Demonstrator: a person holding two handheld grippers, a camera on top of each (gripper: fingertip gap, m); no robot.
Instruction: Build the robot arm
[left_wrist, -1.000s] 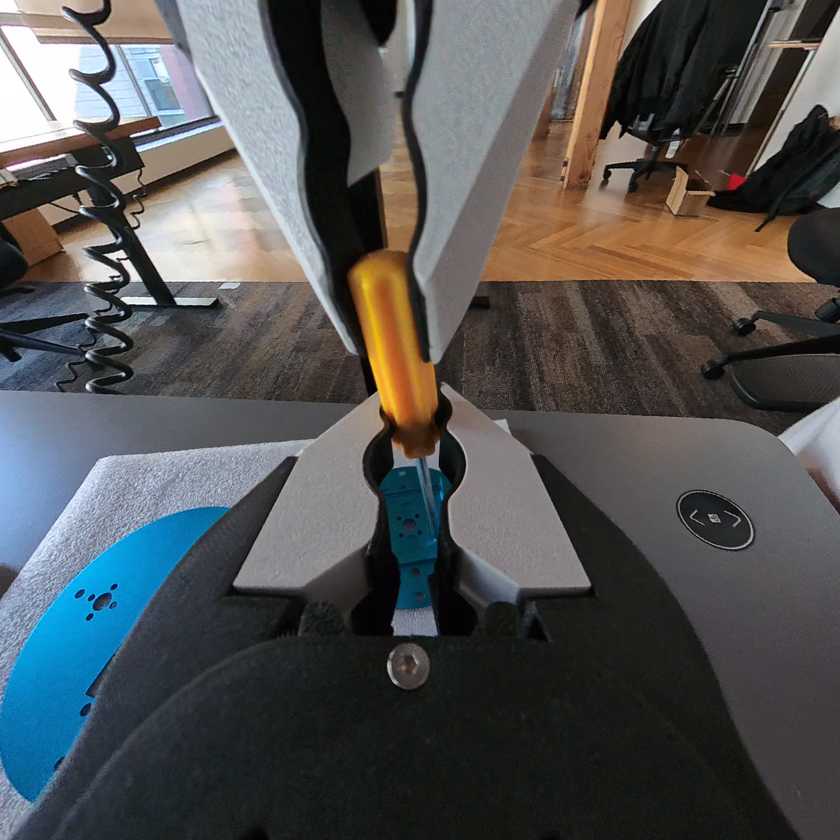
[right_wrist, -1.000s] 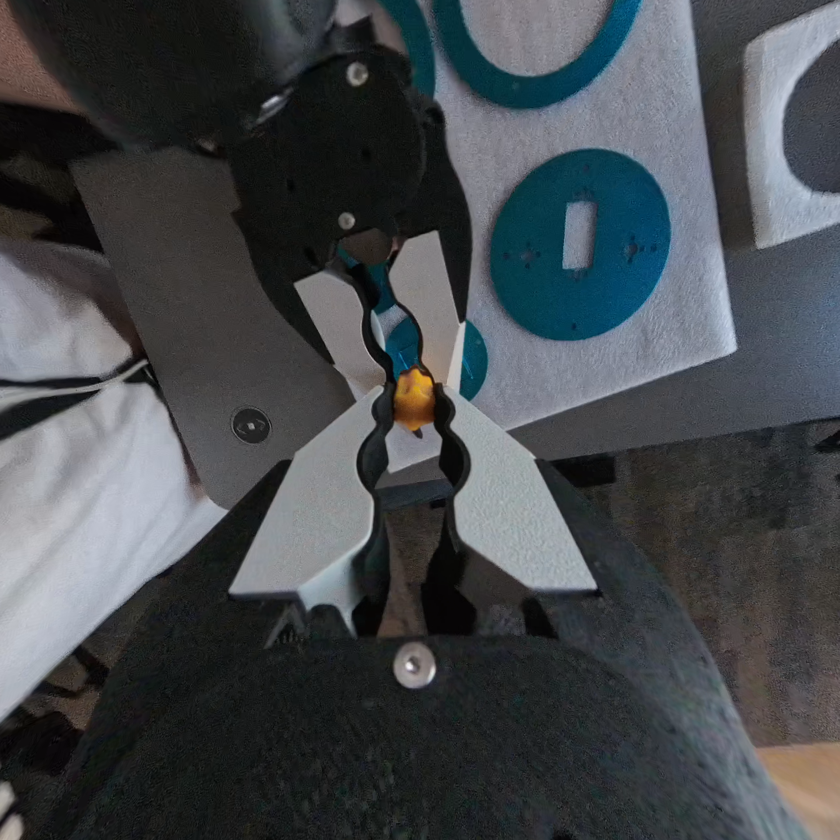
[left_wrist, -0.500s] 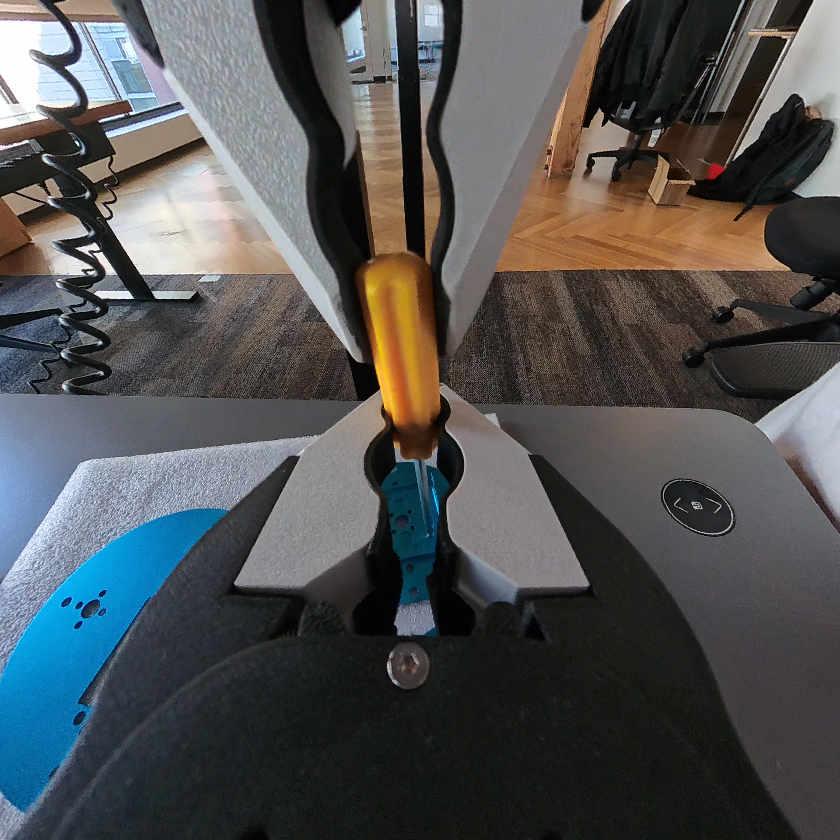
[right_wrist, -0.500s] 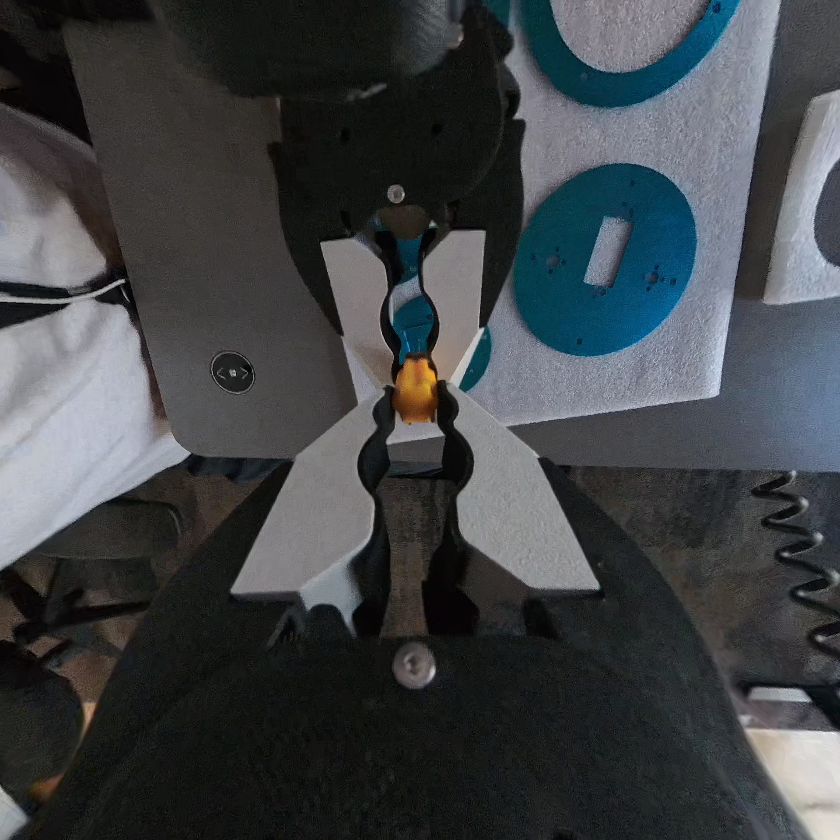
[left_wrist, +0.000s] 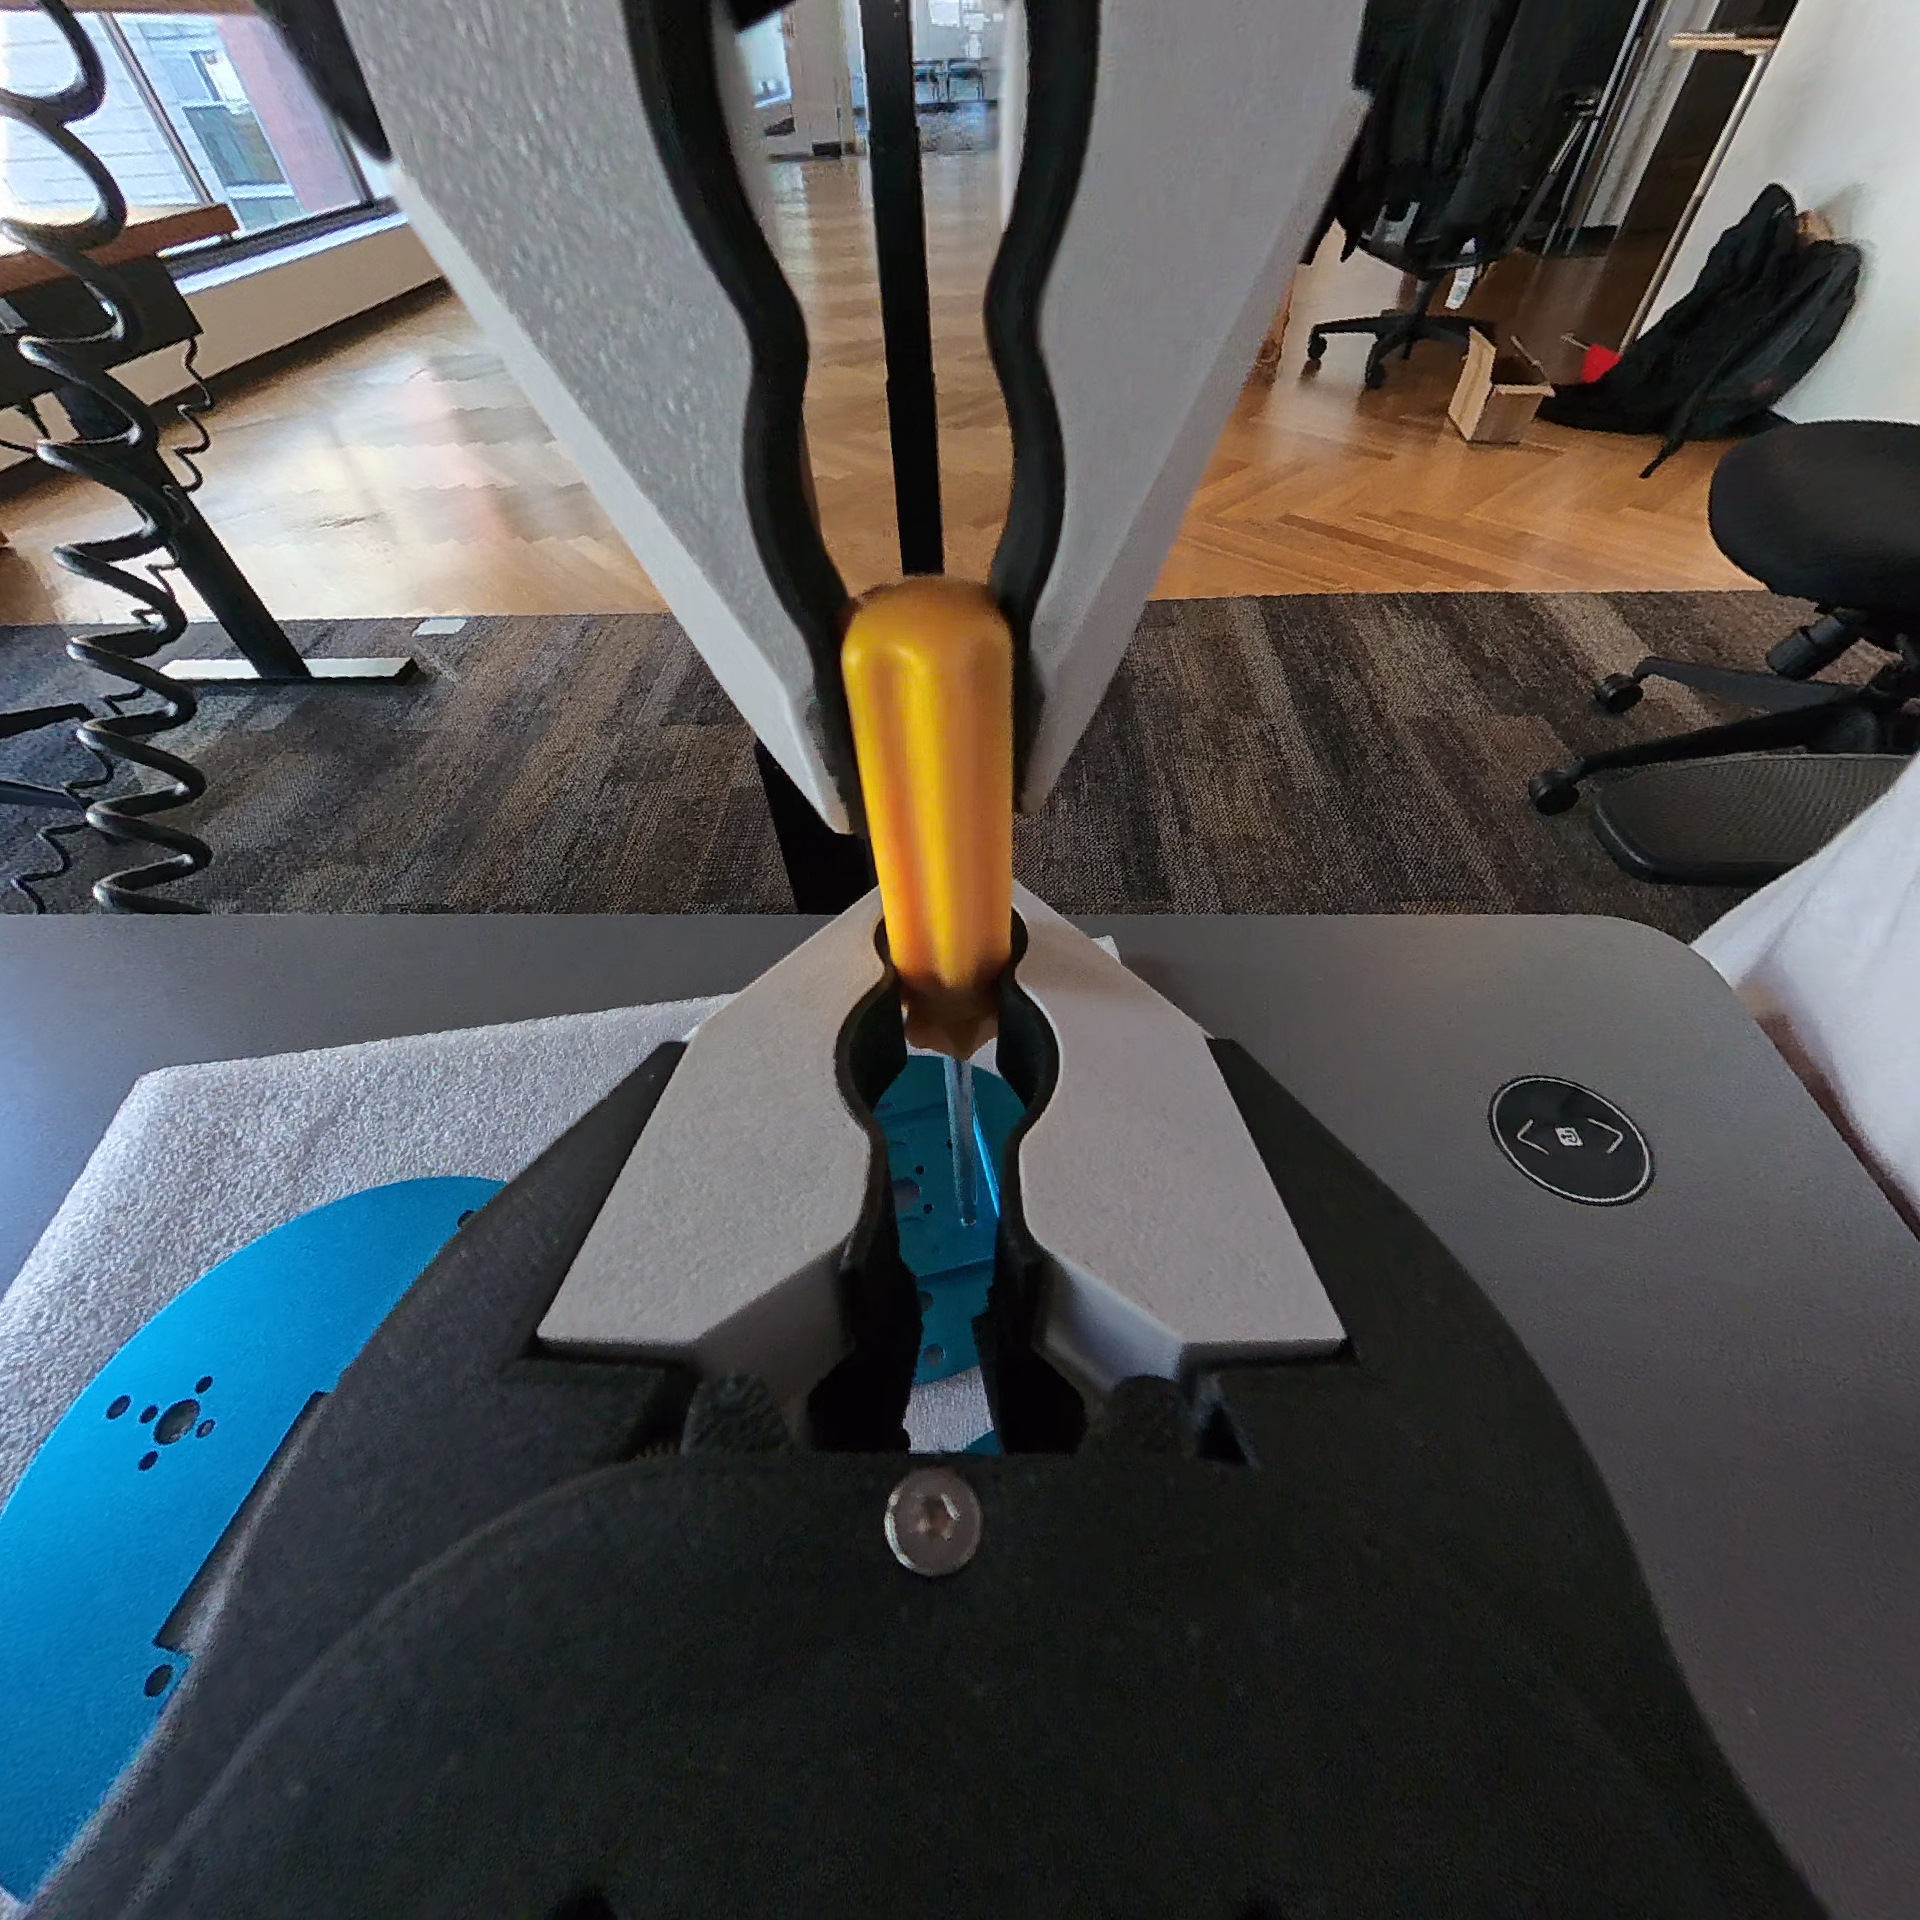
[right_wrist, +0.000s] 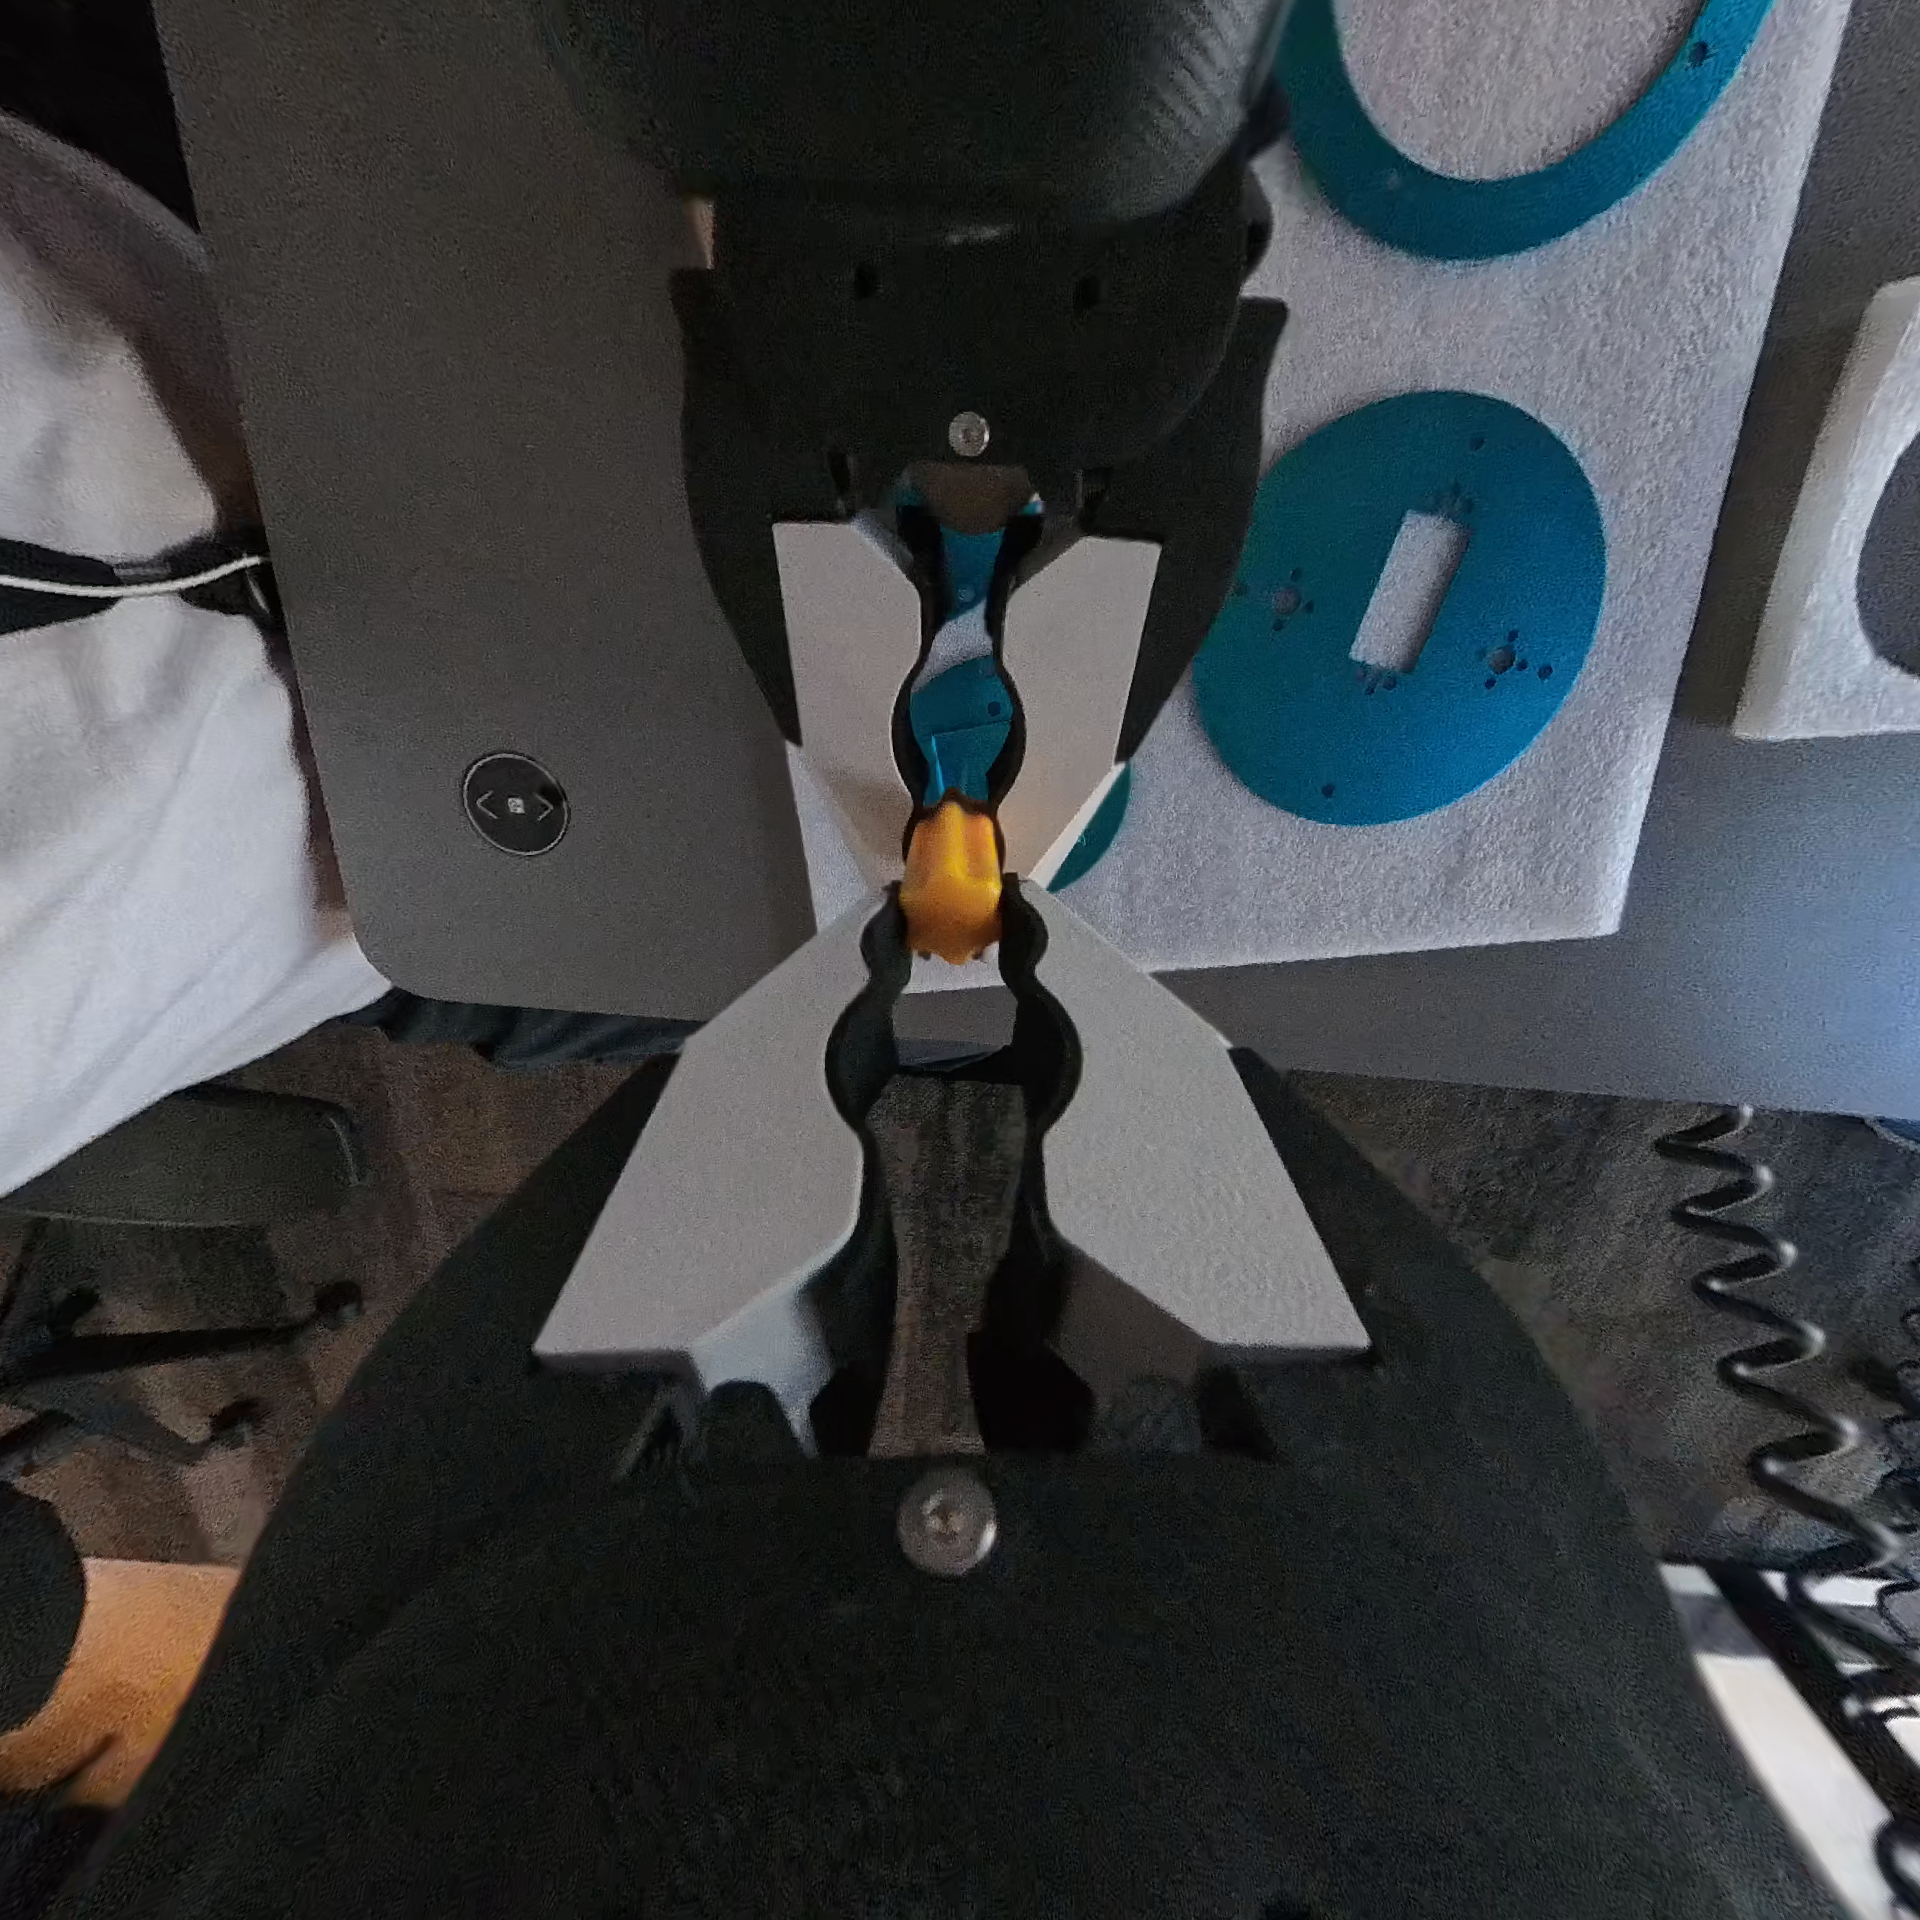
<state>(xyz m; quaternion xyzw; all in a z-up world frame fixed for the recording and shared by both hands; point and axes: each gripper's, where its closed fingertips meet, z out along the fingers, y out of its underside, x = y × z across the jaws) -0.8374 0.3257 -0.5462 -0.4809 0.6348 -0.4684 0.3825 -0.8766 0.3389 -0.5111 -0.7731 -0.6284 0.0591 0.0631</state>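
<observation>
My right gripper (right_wrist: 951, 909) is shut on the top of a yellow screwdriver handle (right_wrist: 951, 883) and points straight down at the table. In the left wrist view it comes down from above (left_wrist: 930, 810), holding the screwdriver (left_wrist: 930, 779) upright. My left gripper (left_wrist: 945, 935) lies low over the white foam sheet (left_wrist: 364, 1112), shut on a small blue bracket (left_wrist: 935, 1216). Its tips flank the handle's lower collar. The thin shaft runs down into the bracket. The right wrist view shows the left gripper (right_wrist: 961, 800) and the bracket (right_wrist: 961, 764) from above.
On the foam sheet (right_wrist: 1455, 883) lie a blue disc with a slot (right_wrist: 1392, 613) and a blue ring (right_wrist: 1507, 177). The grey table (right_wrist: 468, 416) has a round button (right_wrist: 515, 804). A person in white (right_wrist: 104, 727) is at the table's end. A coiled cable (right_wrist: 1766, 1299) hangs beyond the edge. There is about 5 centimetres between the tips of the two grippers. About 15 centimetres separates my left fingertips from the round button (right_wrist: 515, 804). It is also in sight in the left wrist view (left_wrist: 1560, 1135).
The right gripper has turned about the upright screwdriver, so its view has rotated and its fingers now face the left camera squarely. The left gripper has stayed shut on the bracket.
</observation>
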